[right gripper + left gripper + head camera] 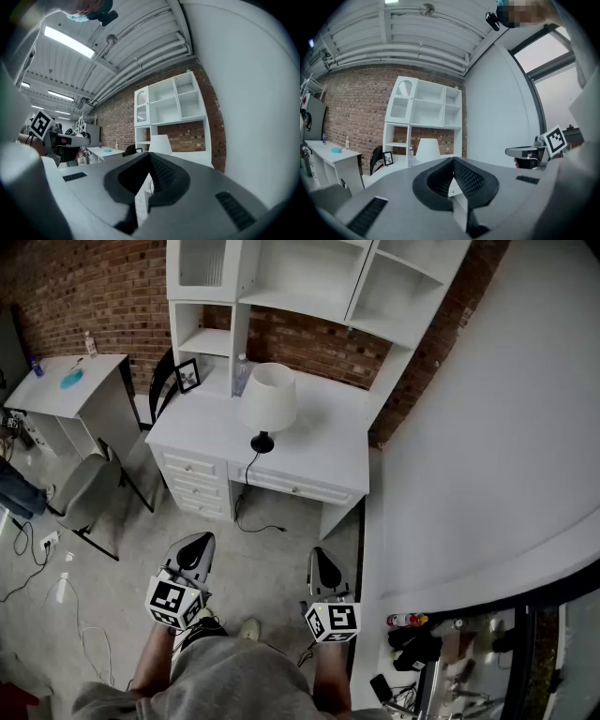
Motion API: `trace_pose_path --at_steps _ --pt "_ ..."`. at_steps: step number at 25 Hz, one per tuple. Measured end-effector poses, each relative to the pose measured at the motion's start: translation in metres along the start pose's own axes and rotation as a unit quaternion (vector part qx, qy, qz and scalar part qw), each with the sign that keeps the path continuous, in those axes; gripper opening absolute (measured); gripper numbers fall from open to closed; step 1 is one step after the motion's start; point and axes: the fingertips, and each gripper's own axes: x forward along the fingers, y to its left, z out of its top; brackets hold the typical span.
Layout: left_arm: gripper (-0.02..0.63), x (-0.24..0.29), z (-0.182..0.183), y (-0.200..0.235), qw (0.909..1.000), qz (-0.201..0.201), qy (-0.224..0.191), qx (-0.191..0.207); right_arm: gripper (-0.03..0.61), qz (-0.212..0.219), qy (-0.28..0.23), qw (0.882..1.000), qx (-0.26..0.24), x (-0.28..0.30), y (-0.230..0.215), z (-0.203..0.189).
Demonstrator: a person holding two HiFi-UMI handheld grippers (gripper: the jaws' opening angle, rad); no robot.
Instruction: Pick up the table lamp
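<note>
Left gripper (453,160): jaws pressed together at the tips, nothing between them. Right gripper (149,157): jaws likewise closed tip to tip, empty. Both are held level, side by side and apart. In the head view the left is at 7 o'clock of frame and the right at 5 o'clock, each with its marker cube (173,602) toward the person's body.

Neither gripper touches anything; both are over bare concrete floor (272,559), well apart from the furniture.

Table lamp (267,401): stands upright on the white desk (314,454), at 12 o'clock from the grippers. It has a white conical shade over a small dark round base. Its dark cord (246,493) drops over the desk's front edge at the lamp's 6 o'clock and trails onto the floor. In both gripper views the lamp shade shows just above the closed jaw tips.

On the desk at the lamp's 10 o'clock: a clear bottle (240,373), then a black picture frame (187,376) farther toward 9 o'clock. A white hutch (291,282) of open shelves rises at the desk's back against the brick wall (94,287).

At 9 o'clock of the desk are a grey chair (82,488) and a white side table (66,395). A plain white wall (487,427) runs along at 3 o'clock.
</note>
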Motion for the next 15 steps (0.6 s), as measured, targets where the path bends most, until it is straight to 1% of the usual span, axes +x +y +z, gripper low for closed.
trace_pose_path --at_steps 5,15 --pt "0.003 -0.0010 -0.0012 0.0015 1.0000 -0.001 0.000 0.002 0.021 -0.003 0.002 1.000 0.001 0.0003 0.0005 -0.0039" --pt "0.003 0.0003 -0.0023 -0.0028 1.0000 0.004 0.003 0.003 0.021 0.011 0.004 1.000 0.004 -0.0034 0.0058 -0.0048"
